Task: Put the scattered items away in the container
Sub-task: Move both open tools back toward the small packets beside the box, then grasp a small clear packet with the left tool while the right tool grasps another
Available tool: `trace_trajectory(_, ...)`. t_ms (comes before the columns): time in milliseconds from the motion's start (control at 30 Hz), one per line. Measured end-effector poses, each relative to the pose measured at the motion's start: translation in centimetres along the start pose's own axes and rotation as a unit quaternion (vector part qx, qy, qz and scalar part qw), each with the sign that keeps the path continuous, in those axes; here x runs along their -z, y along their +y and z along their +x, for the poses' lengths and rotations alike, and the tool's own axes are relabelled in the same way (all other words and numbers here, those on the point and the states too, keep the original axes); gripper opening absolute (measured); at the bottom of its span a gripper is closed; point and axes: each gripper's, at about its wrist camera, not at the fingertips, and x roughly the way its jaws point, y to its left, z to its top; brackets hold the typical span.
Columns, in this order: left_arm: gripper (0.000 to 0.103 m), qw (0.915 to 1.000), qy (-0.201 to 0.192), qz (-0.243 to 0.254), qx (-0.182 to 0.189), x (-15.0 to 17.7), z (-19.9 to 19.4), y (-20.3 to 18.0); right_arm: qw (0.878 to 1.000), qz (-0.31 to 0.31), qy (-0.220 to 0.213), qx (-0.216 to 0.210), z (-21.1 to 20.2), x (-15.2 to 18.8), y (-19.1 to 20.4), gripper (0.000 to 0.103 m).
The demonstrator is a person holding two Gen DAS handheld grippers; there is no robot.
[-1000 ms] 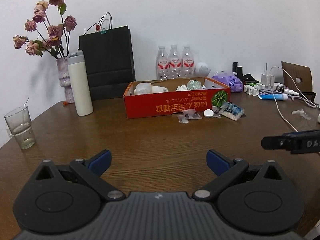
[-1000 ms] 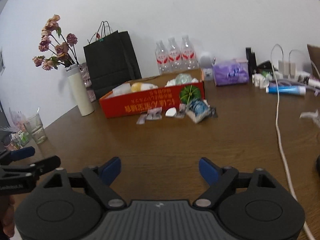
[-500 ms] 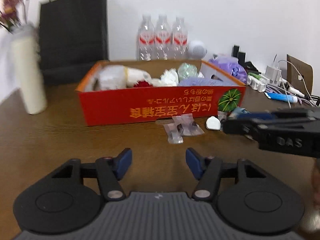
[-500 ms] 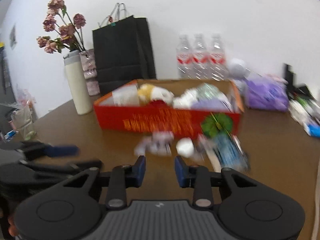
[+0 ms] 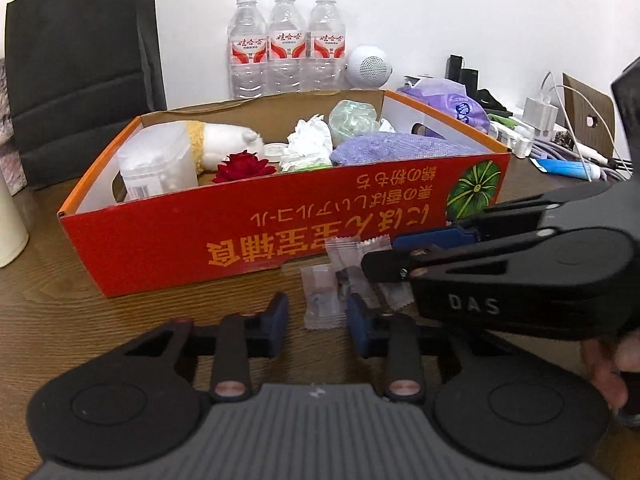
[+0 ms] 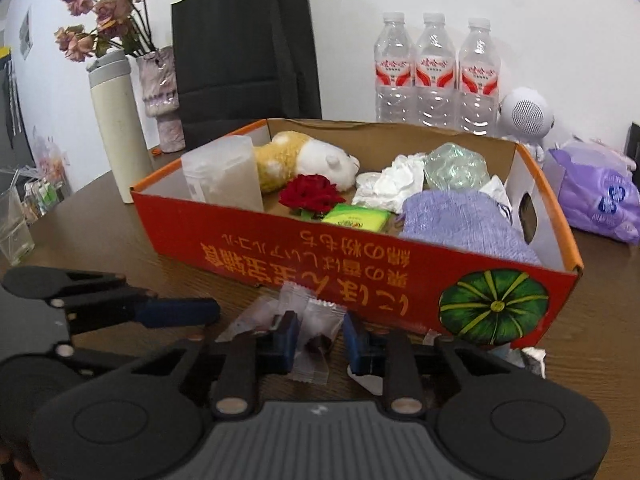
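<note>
Closing both grippers, we work the clear packets lying on the table just in front of the red box [image 5: 208, 240]. Our left gripper [image 5: 316, 322] straddles one packet [image 5: 322, 300]; its long axis runs away from us, along the fingers, and the pads do not yet press it. Our right gripper [image 6: 320, 340] straddles a second packet [image 6: 316, 344], likewise not yet clamped. Each packet lies dead ahead between its own jaws. The box lies directly beyond, so we judge that the coming move is lift, then forward over the near wall.
</note>
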Motion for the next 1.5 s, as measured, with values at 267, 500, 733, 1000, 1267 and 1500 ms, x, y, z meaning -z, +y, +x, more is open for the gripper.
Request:
trace_trajectory(267, 0.023, 0.9998, 0.004, -0.017, 0.003, 0.2, -0.8, 1.7, 0.997, -0.067, -0.006, 0.033, 0.0, 0.9, 1.5, 0.018)
trace_trajectory(500, 0.026, 0.9989, -0.003, -0.043, -0.017, 0.0, -0.6, 2.9, 0.997, -0.075, 0.006, 0.033, -0.7, 1.0, 1.8, 0.019)
trace_trajectory(733, 0.021, 0.9988, -0.013, -0.038, -0.026, -0.1, -0.1, 2.8, 0.997, -0.063, 0.018, 0.03, -0.9, 0.9, 1.6, 0.017)
trace_trajectory(1000, 0.02, 0.9948, -0.052, -0.051, -0.072, 0.2, -3.2, 2.8, 0.997, -0.063, 0.001, 0.049, -2.0, 1.0, 2.4, 0.011)
trace_trajectory(1267, 0.02, 0.9808, -0.123, -0.101, -0.113, 4.7, -13.7, 0.6, 0.995, -0.009, -0.075, 0.07, -10.8, 3.8, 4.3, 0.011)
trace_trajectory(1500, 0.02, 0.9752, -0.152, -0.094, -0.131, 10.1, -20.3, -3.5, 0.989, 0.039, -0.132, 0.057, -18.5, 9.0, 6.2, 0.011)
